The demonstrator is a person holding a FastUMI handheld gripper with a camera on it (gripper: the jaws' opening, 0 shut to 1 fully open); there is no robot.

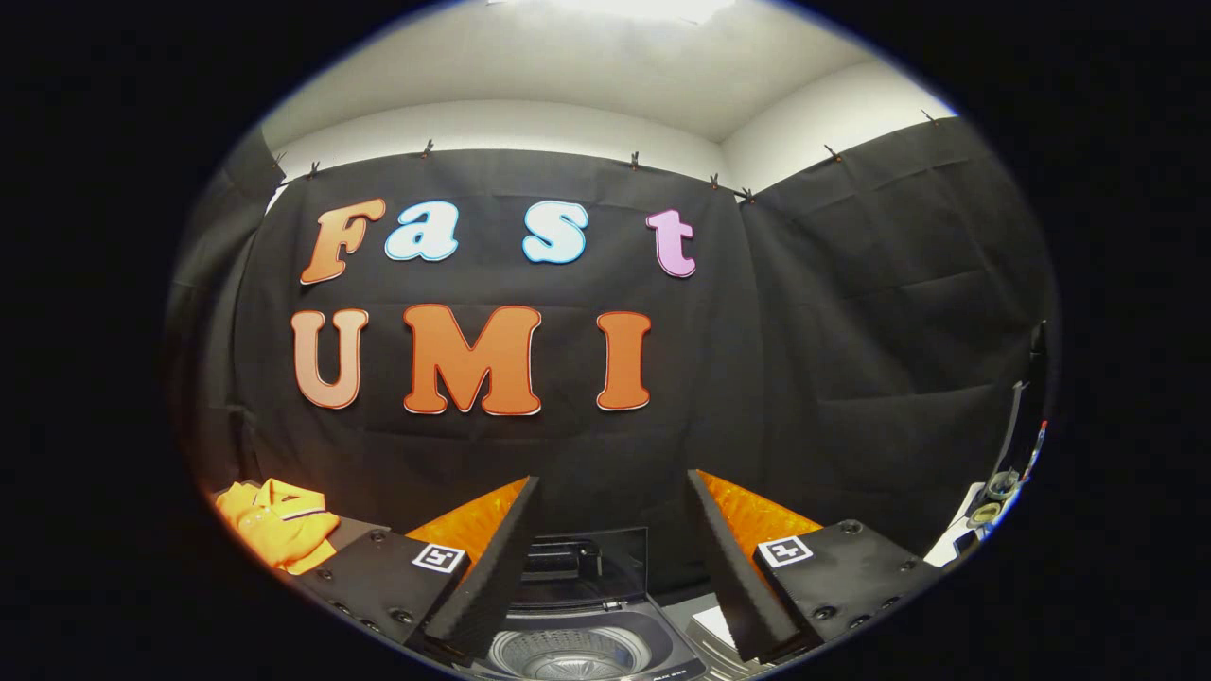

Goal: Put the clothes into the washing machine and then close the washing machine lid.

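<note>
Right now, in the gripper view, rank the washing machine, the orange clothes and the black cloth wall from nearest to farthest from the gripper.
1. Washing machine: just below the open gripper, lid up.
2. Orange clothes: off to the left, beyond the fingers.
3. Black cloth wall: farthest, behind everything.

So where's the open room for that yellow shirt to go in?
The washing machine's drum lies open below the spread fingers of the gripper, its lid raised behind. Room to pass a hand lies between the fingers. The yellow shirt sits apart, beside one finger.
</note>
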